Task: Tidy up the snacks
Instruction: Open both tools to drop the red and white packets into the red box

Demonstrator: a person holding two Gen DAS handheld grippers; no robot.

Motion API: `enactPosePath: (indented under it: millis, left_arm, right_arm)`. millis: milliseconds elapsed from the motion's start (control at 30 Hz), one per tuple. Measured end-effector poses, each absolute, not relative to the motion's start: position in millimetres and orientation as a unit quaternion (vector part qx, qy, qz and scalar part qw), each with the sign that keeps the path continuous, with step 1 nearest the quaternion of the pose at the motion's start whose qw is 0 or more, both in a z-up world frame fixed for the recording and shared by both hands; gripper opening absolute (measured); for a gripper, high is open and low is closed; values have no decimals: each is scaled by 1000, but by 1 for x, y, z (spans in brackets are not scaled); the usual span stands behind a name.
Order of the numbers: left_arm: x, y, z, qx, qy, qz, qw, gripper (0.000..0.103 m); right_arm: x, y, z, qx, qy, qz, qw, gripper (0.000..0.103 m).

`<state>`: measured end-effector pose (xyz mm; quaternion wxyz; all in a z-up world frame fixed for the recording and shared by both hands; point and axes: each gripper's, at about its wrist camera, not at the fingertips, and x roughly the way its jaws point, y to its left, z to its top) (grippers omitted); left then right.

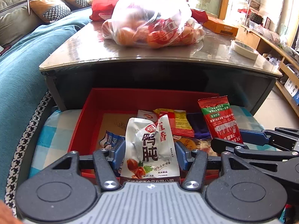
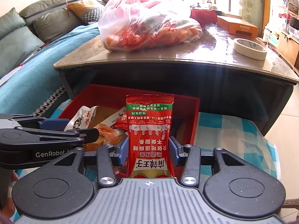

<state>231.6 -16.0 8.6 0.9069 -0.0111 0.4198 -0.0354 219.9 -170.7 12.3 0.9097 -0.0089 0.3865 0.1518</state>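
Left wrist view shows the left gripper [image 1: 149, 152] with its blue pads pressed against both sides of a silver-white snack pouch [image 1: 150, 149], which stands upright between them above a red box [image 1: 130, 98]. Inside that box lie more snacks: a yellow and red packet [image 1: 180, 123], a blue packet [image 1: 112, 140] at the left and a small white one [image 1: 147, 115] further back. To the right, the right gripper [image 1: 241, 140] comes in from the side, clamped on a red snack packet [image 1: 219, 119] with a green band, held up over the box's right part. Right wrist view has that same red packet [image 2: 150, 136] gripped upright, printing upside down, between narrow-set pads, with the box [image 2: 196, 115] behind it. The box sits on a blue and white checked cloth [image 2: 224, 130] in front of a low table [image 2: 168, 56]. On the table rest a full plastic bag [image 2: 147, 22], a roll of tape [image 2: 249, 48] and an orange carton [image 2: 237, 26].
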Motion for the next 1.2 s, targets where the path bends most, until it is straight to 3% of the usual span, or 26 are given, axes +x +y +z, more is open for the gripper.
enactPosePath:
  millis: [667, 967, 1200]
  left_arm:
    - [256, -11, -19, 6, 433, -2, 901, 87]
    - [250, -10, -13, 0, 431, -3, 902, 90]
    - [234, -8, 1, -6, 419, -3, 908, 98]
  right_arm:
    - [251, -159, -22, -12, 397, 151, 905, 54]
    - [249, -160, -19, -17, 392, 141, 909, 61]
    - [235, -164, -4, -22, 380, 134, 915, 66]
